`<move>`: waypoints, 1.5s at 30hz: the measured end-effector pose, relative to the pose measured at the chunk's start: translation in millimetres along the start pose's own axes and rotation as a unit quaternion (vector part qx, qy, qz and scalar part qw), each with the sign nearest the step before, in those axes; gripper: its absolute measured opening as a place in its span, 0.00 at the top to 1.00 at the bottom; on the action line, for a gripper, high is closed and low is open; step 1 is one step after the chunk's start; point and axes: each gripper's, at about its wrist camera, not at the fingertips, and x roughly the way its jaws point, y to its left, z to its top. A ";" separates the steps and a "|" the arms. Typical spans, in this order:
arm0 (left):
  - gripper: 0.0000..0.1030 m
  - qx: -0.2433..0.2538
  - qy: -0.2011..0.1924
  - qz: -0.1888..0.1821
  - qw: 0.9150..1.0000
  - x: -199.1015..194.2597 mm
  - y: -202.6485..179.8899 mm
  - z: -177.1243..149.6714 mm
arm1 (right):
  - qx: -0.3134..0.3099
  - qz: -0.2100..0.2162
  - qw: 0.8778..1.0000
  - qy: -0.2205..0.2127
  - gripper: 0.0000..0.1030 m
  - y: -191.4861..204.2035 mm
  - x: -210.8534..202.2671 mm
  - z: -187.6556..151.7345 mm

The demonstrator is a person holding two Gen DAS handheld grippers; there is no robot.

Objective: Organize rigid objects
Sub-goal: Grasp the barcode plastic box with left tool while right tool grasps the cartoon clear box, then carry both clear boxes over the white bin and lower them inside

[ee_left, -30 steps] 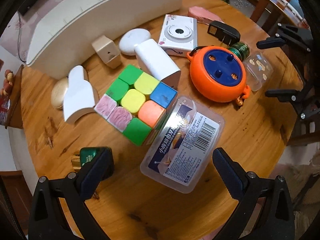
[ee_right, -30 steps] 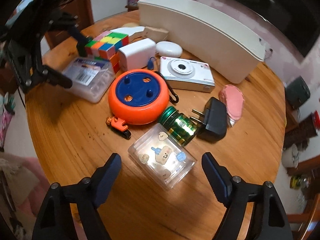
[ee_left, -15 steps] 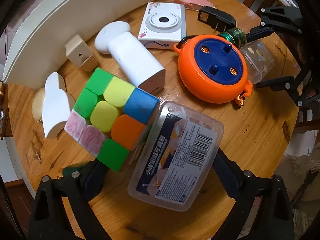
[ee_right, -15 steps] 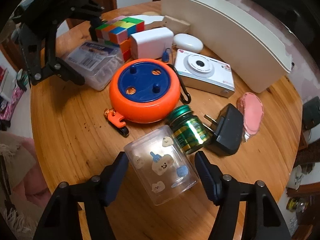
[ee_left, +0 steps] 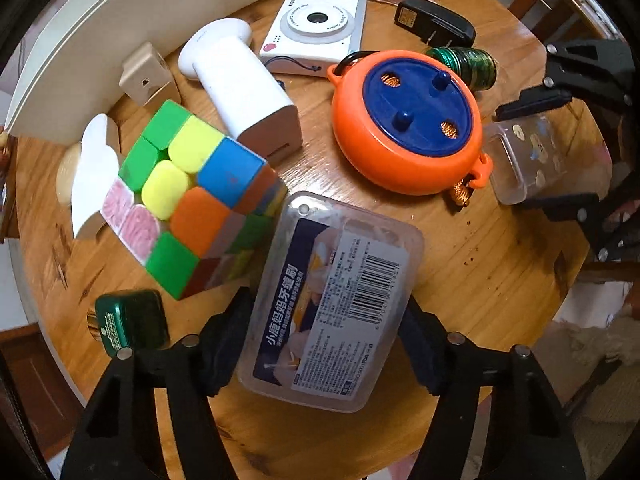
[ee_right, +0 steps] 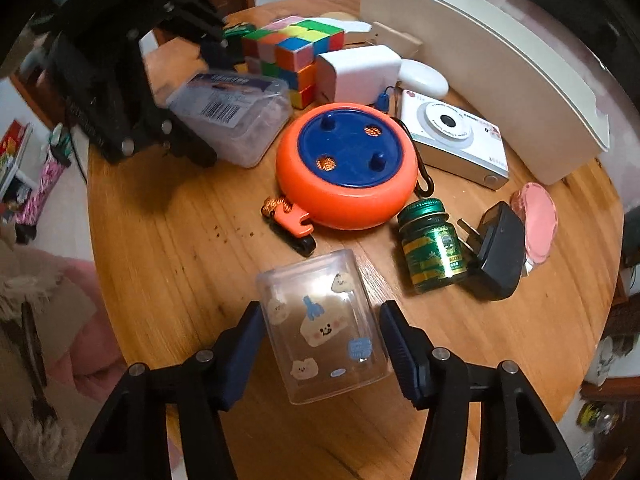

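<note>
Both tongs have just been closing: the left tongs [ee_left: 326, 344] squeeze the labelled box [ee_left: 332, 300], the right tongs [ee_right: 320, 350] squeeze the sticker box [ee_right: 324, 328]. Lifting looks next.

Round orange plastic reel [ee_right: 344, 168], blue top; multicoloured puzzle cube [ee_left: 192, 196]; clear sticker-dotted plastic box [ee_right: 324, 324]; green-and-gold glass jar [ee_right: 432, 248].

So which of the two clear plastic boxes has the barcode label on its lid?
The rectangular clear plastic box between the left gripper's jaws, beside the multicoloured cube. The other clear box, at the right gripper, carries cartoon stickers only.
</note>
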 end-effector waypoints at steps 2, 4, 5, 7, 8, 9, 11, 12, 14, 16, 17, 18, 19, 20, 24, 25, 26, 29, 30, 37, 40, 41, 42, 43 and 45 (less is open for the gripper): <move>0.32 -0.022 -0.001 -0.007 1.000 -0.8 -5.2 1.9 | 0.016 -0.005 1.000 -0.004 0.47 -0.8 0.2 1.2; 0.32 -0.054 -0.001 -0.021 0.998 0.3 -5.3 3.7 | 0.044 -0.009 0.999 -0.002 0.48 -1.5 1.8 4.4; 0.32 -0.068 -0.003 -0.026 0.997 -0.9 -3.2 2.5 | 0.059 -0.009 0.998 -0.001 0.48 -0.1 3.2 8.7; 0.32 -0.096 -0.009 -0.024 0.995 -5.2 -0.6 -0.6 | 0.094 -0.005 0.996 -0.006 0.48 -1.0 1.1 10.0; 0.32 -0.108 -0.011 -0.024 0.994 -8.3 -0.9 -2.3 | 0.108 -0.004 0.994 -0.009 0.48 -2.5 -0.7 10.6; 0.32 -0.121 -0.012 -0.025 0.992 -11.7 -1.4 -3.5 | 0.122 -0.005 0.992 -0.010 0.48 -3.6 -2.4 12.2; 0.32 -0.145 -0.011 -0.023 0.989 -20.7 -3.2 -6.1 | 0.153 -0.010 0.988 -0.010 0.48 -7.5 -8.0 13.5; 0.32 -0.155 -0.012 -0.020 0.988 -26.9 -4.9 -6.8 | 0.172 -0.013 0.985 -0.010 0.48 -10.0 -11.8 15.2; 0.32 -0.170 -0.022 -0.015 0.985 -44.0 -6.1 -7.7 | 0.212 -0.007 0.977 -0.015 0.48 -13.4 -25.7 22.2; 0.33 -0.184 -0.036 -0.005 0.982 -64.7 -9.2 -11.0 | 0.243 -0.003 0.970 -0.026 0.48 -18.9 -40.4 28.5; 0.33 -0.188 -0.042 0.001 0.981 -77.1 -8.4 -13.3 | 0.261 -0.001 0.965 -0.033 0.48 -23.0 -52.2 31.3; 0.32 -0.194 -0.052 0.008 0.980 -92.0 -11.0 -15.3 | 0.273 0.000 0.961 -0.039 0.48 -25.6 -60.7 32.0; 0.32 -0.201 -0.059 0.013 0.978 -108.2 -8.3 -15.4 | 0.288 -0.001 0.956 -0.046 0.48 -29.7 -73.4 35.2; 0.33 -0.208 -0.066 0.018 0.976 -123.1 1.5 -14.5 | 0.299 -0.001 0.953 -0.052 0.48 -34.3 -86.0 33.7; 0.32 -0.234 -0.107 0.032 0.966 -177.6 27.8 -11.2 | 0.330 -0.009 0.941 -0.078 0.48 -44.4 -129.3 44.4; 0.32 -0.239 -0.116 0.033 0.963 -189.9 37.9 -6.4 | 0.332 -0.014 0.939 -0.083 0.48 -42.2 -136.5 44.6; 0.32 -0.244 -0.124 0.036 0.961 -200.6 40.0 -8.2 | 0.332 -0.025 0.939 -0.090 0.48 -45.1 -150.6 49.4; 0.32 -0.259 -0.149 0.038 0.954 -236.1 54.3 -6.5 | 0.324 -0.048 0.938 -0.109 0.48 -42.5 -172.3 57.5; 0.32 -0.265 -0.157 0.037 0.950 -245.8 58.1 -6.7 | 0.321 -0.052 0.938 -0.119 0.48 -43.0 -180.8 62.0; 0.33 -0.271 -0.194 0.062 0.941 -286.0 83.2 3.1 | 0.307 -0.073 0.933 -0.175 0.48 -54.4 -226.4 93.8; 0.33 -0.268 -0.202 0.065 0.940 -293.1 98.5 13.8 | 0.311 -0.083 0.928 -0.187 0.48 -66.7 -235.5 110.9; 0.33 -0.266 -0.205 0.064 0.940 -294.1 105.6 18.9 | 0.315 -0.086 0.926 -0.190 0.48 -73.9 -239.0 118.1; 0.33 -0.265 -0.209 0.062 0.939 -296.0 113.9 25.4 | 0.318 -0.090 0.924 -0.191 0.48 -78.8 -239.6 123.2; 0.33 -0.263 -0.211 0.059 0.939 -297.4 120.4 30.2 | 0.322 -0.097 0.922 -0.192 0.48 -85.9 -240.1 130.7; 0.33 -0.262 -0.216 0.058 0.939 -301.5 138.8 45.2 | 0.334 -0.110 0.916 -0.192 0.48 -99.3 -243.0 142.3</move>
